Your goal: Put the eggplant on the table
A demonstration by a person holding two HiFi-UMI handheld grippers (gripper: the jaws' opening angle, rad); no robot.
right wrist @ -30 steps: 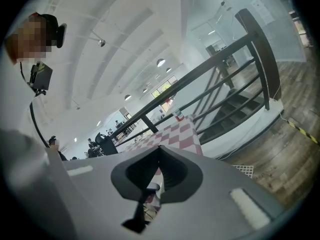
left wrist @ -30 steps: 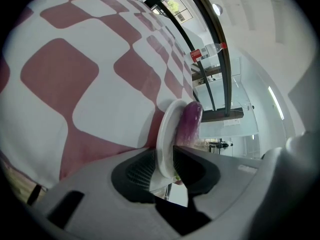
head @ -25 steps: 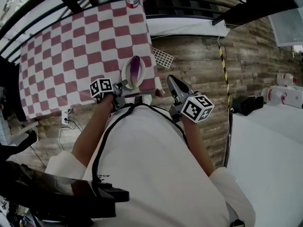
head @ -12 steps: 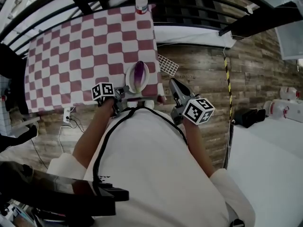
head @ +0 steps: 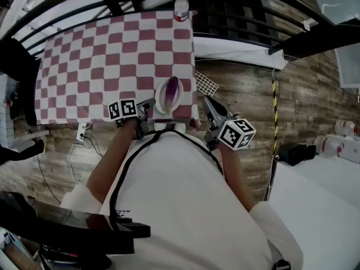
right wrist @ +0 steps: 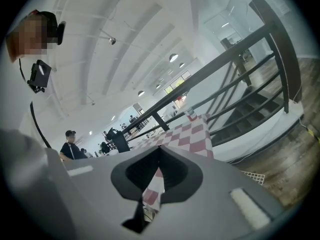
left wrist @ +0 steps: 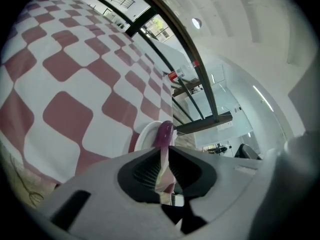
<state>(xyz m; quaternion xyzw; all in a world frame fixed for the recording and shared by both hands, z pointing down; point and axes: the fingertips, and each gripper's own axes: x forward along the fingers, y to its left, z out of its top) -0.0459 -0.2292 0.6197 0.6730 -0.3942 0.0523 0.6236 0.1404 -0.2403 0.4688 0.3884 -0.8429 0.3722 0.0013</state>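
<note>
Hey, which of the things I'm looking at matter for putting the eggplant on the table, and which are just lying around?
For the job: eggplant, the white plate it lies on, checkered table.
Lying about: red-capped bottle at the table's far corner, white grid on the floor.

This is looking like a big open-plan lab or workspace hall. A high white ceiling is carrying rows of lamps, and people are showing far off. A black railing at one o'clock is bordering a wood-plank floor. Hazard tape is running at three o'clock, right of a checkered-cloth table.
</note>
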